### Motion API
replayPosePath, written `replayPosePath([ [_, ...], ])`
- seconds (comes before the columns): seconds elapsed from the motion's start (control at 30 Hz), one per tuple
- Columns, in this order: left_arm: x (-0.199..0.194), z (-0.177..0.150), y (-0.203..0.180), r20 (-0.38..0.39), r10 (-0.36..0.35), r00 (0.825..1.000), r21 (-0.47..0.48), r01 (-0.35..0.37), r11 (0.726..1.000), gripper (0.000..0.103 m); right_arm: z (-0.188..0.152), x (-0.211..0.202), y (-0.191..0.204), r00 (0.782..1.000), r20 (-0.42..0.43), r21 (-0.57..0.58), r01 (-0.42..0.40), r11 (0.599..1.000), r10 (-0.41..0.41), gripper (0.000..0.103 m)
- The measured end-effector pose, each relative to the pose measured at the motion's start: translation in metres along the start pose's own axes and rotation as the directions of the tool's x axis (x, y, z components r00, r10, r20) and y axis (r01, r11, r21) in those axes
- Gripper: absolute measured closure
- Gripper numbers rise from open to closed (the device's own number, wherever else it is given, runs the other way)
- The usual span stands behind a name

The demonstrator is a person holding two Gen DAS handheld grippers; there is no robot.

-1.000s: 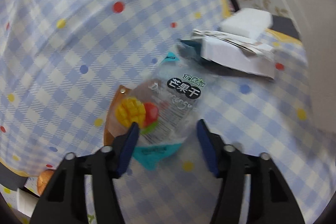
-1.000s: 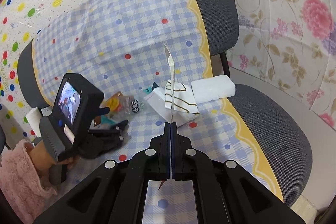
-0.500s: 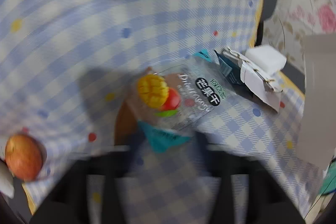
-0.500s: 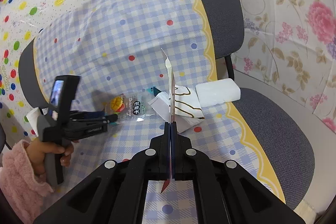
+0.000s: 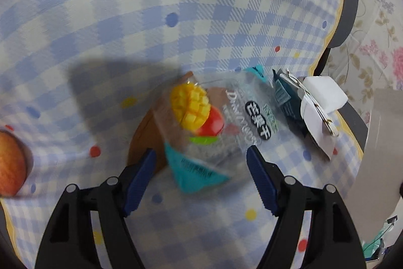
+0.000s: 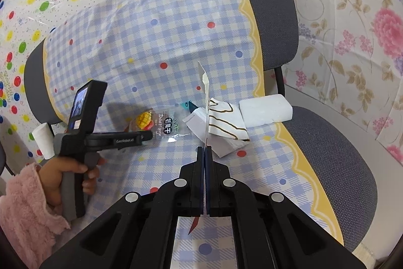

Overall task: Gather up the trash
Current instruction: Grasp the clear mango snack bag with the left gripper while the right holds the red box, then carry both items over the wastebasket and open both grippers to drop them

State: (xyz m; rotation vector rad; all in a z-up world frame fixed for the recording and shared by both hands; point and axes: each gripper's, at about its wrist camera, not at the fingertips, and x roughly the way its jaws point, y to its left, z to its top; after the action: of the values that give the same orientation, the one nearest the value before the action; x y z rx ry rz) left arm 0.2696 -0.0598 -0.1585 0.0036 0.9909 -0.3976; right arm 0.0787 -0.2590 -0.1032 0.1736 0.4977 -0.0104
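Note:
A clear dried-mango snack wrapper with a teal corner lies on the blue checked cloth; it also shows in the right wrist view. My left gripper is open, its blue pads either side of the wrapper's near teal corner, not closed on it. It appears from the side in the right wrist view. My right gripper is shut on a thin flat paper wrapper held edge-on, upright above the cloth.
A flattened white box with brown lines and a white foam block lie right of the mango wrapper. An apple sits at the left. The cloth covers two grey chairs. A white roll stands far left.
My left gripper turned from pointing down to level and swung left, so the apple came into its view. The mango wrapper stays between its open pads. My right gripper rose slightly with its paper.

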Motion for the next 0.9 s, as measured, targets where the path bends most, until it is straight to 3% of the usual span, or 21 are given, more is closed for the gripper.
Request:
replayPosePath([
  [0.07, 0.003, 0.005, -0.004, -0.003, -0.011, 1.000, 0.007, 0.011, 1.000, 0.038, 0.001, 0.001, -0.003, 1.000, 0.000, 0.005, 0.002, 1.000, -0.002, 0.102],
  [0.1, 0.006, 0.007, -0.007, -0.005, -0.013, 1.000, 0.011, 0.014, 1.000, 0.051, 0.001, 0.001, -0.004, 1.000, -0.001, 0.007, 0.003, 1.000, -0.003, 0.102],
  [0.13, 0.008, 0.008, -0.010, -0.006, -0.016, 1.000, 0.011, 0.017, 1.000, 0.057, 0.001, 0.001, -0.004, 1.000, -0.001, 0.007, 0.004, 1.000, -0.004, 0.102],
  [0.17, 0.008, 0.008, -0.011, -0.004, -0.021, 1.000, 0.010, 0.021, 1.000, 0.074, 0.001, 0.001, -0.005, 1.000, -0.002, 0.007, 0.006, 1.000, -0.006, 0.102],
  [0.27, 0.000, 0.006, -0.017, 0.034, -0.051, 0.998, 0.014, 0.051, 0.999, 0.100, 0.000, -0.002, -0.004, 1.000, -0.002, 0.008, 0.010, 1.000, -0.010, 0.102],
  [0.4, -0.039, -0.005, -0.022, 0.138, -0.068, 0.988, 0.041, 0.063, 0.997, 0.103, 0.000, -0.010, -0.002, 1.000, 0.007, 0.011, 0.011, 1.000, -0.011, 0.102],
  [0.5, -0.067, -0.012, -0.027, 0.201, -0.039, 0.979, 0.052, 0.029, 0.998, 0.103, -0.001, -0.020, 0.002, 1.000, 0.024, 0.008, 0.007, 1.000, -0.007, 0.102],
  [0.67, -0.131, -0.038, -0.037, 0.319, 0.025, 0.947, 0.070, -0.050, 0.996, 0.103, -0.004, -0.042, 0.011, 0.999, 0.051, 0.000, 0.012, 1.000, -0.012, 0.102],
  [0.9, -0.180, -0.085, -0.069, 0.392, 0.013, 0.920, 0.130, -0.069, 0.989, 0.103, -0.025, -0.076, 0.011, 0.998, 0.057, 0.010, 0.037, 0.999, -0.038, 0.102],
])
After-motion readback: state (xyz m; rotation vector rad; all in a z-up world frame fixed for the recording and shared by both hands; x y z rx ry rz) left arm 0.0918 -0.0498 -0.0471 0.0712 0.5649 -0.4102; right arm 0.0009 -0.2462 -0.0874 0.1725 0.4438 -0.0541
